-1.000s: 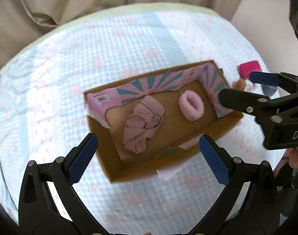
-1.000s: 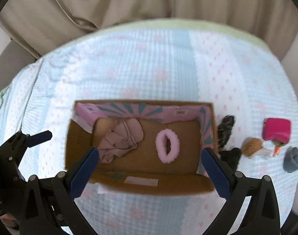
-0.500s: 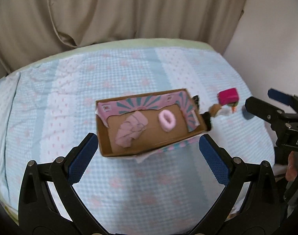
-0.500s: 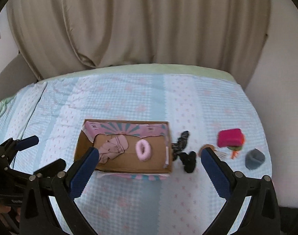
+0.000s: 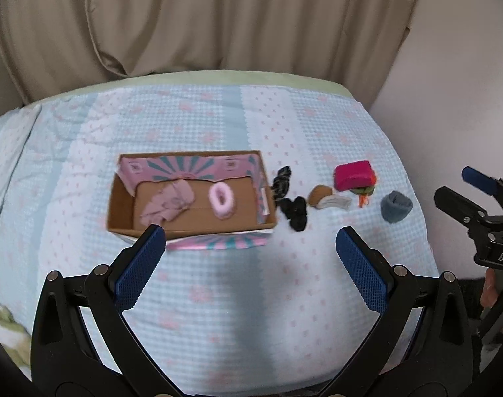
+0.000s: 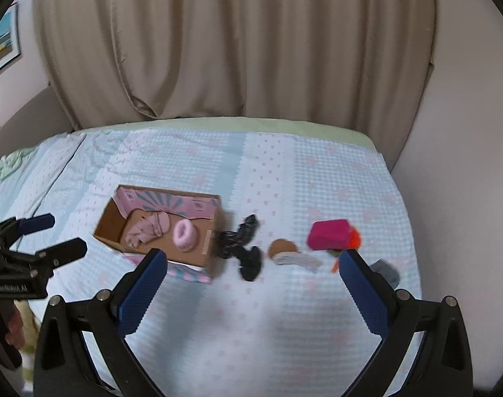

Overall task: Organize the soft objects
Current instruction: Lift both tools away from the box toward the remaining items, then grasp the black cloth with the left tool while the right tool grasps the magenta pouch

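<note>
My right gripper (image 6: 251,284), open like the left (image 5: 248,258), hangs nearer the loose socks (image 6: 248,254) — lying rightward of the box (image 6: 112,221).

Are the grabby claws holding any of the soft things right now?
No. The left hand-held gripper and the right hand-held gripper are both open and empty, above the bed.

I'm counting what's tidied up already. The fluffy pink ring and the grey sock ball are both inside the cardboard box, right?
Not quite. The fluffy pink ring is inside the cardboard box, but the grey sock ball is not: it lies out on the bedspread, far right of the box, past the magenta bundle. The left wrist view shows this.
</note>
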Available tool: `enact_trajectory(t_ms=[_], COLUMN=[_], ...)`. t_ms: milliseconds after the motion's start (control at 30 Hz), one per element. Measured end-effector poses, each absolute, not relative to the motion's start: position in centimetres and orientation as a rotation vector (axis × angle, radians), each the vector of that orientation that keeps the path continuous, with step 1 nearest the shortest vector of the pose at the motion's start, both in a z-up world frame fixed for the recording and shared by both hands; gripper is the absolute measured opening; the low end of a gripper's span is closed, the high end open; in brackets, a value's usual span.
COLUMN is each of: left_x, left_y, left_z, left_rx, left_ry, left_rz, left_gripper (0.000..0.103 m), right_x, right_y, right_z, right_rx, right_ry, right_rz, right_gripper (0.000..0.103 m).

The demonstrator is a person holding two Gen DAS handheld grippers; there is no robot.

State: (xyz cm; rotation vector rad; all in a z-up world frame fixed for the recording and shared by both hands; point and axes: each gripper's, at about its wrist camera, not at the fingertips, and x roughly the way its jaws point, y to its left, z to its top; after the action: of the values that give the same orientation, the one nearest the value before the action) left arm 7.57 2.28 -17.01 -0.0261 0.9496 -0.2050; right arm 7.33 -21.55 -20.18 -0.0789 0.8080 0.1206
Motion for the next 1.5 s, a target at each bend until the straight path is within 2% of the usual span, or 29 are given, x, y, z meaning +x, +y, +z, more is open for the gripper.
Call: enact_trajectory(t_ms=[433,1000,1300,1367,1500], left_x=[9.0,16.7,20.8,21.5,22.7], left_y=[-9.3,-15.0,-16.9,-17.0,-16.7], left_z=[-22.8,-36.4,-44.3,-45.7,-47.8], left_rx=[-0.123,-0.165,-0.134,-0.122,-0.111], left_ry=[1.011,1.135,1.185,1.195,1.218], left_rz=[-0.106,-0.034,0.001,0.009,0.011], left_gripper=[0.102,0.101,0.085,0.078,0.07], right_x=[14.0,27.5,31.8,32.2,32.7], right_y=[-32.3,-35.3,-34.1,-34.0,-33.4], right_z=[-24.4,-36.2,-43.5,-44.5,-46.3], right_rx=[-0.31,-0.548,-0.672,-0.695,-0.751], right_ry=[0.85,1.07,1.163,1.177,1.202], right_rz=[0.322,0.506,0.601,0.627,0.666], right_gripper=[0.103,0.103,0.103,0.102,0.091])
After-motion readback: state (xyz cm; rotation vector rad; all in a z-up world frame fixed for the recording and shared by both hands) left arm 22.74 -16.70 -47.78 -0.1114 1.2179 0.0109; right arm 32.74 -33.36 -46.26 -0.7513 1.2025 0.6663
